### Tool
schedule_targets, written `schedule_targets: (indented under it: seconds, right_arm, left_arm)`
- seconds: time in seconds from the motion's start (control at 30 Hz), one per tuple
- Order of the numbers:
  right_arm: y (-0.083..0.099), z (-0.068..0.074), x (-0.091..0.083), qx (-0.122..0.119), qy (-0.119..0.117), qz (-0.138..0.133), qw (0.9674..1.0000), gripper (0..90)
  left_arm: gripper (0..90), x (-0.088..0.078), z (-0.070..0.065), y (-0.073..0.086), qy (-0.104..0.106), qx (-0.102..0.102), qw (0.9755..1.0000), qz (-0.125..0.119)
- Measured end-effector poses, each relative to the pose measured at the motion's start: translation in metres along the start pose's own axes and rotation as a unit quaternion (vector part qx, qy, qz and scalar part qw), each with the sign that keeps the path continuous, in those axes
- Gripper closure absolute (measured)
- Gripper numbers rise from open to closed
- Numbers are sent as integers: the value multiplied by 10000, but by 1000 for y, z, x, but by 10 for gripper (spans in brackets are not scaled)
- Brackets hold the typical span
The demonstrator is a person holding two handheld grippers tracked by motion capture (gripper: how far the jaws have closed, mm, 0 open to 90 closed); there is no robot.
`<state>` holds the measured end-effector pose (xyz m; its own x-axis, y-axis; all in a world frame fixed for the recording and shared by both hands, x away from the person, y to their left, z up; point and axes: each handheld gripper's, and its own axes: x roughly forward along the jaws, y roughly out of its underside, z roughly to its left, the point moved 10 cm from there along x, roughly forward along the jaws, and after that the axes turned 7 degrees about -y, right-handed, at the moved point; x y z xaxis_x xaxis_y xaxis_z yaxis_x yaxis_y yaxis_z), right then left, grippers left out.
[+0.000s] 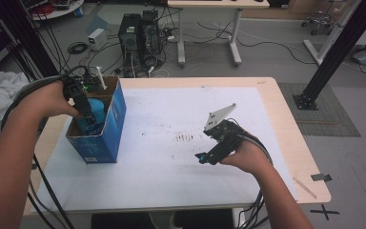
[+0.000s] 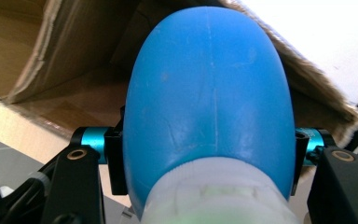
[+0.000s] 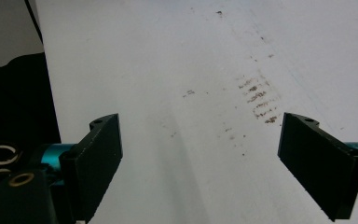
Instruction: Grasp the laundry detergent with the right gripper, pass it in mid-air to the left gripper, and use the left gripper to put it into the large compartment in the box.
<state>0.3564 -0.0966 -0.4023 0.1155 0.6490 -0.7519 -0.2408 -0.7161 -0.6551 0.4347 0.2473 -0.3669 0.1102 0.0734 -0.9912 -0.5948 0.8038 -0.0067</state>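
Nearest, at the right: right gripper (image 1: 204,159) held low over the white sheet (image 1: 171,157), fingers (image 3: 98,158) wide apart, nothing between them. Plenty of free sheet all around it, up to the front edge and the right edge of the counter (image 1: 286,143). In the right gripper view, flat black finger plates over the smooth white surface, with a patch of small brown marks (image 3: 258,100) just ahead.

Farther, at the left: blue cardboard box (image 1: 110,129), open on top, raw brown inside, torn fibrous rim, standing near the left edge of the sheet. Little room inside the box, walls close on both sides.

Left gripper (image 1: 89,117) pointing down into the box, fingers (image 2: 114,158) closed on the blue bulb (image 2: 209,93). Bulb smooth, rounded like an egg, rubbery look, with a thin seam line down the middle and a pale whitish collar at the near end. Bulb partly inside the box opening, pressed from both sides.

Beyond the counter: grey floor, computer towers (image 1: 140,33), many loose cables.
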Motion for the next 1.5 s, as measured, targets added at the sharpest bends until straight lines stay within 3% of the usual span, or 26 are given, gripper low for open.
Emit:
schedule_targets:
  seconds: [0.53,1.07,1.5]
  right_arm:
    - [1,1,4,18,-52,44,10000,131]
    - [3,1,6,56,-71,46,9999,130]
    - [5,0,5,67,-59,2,10000,130]
  left_arm:
    - [385,30,-4,-2,6,12,9999,135]
    - [378,29,-5,-3,40,-1,10000,71]
    - [313,23,-3,0,-33,24,10000,71]
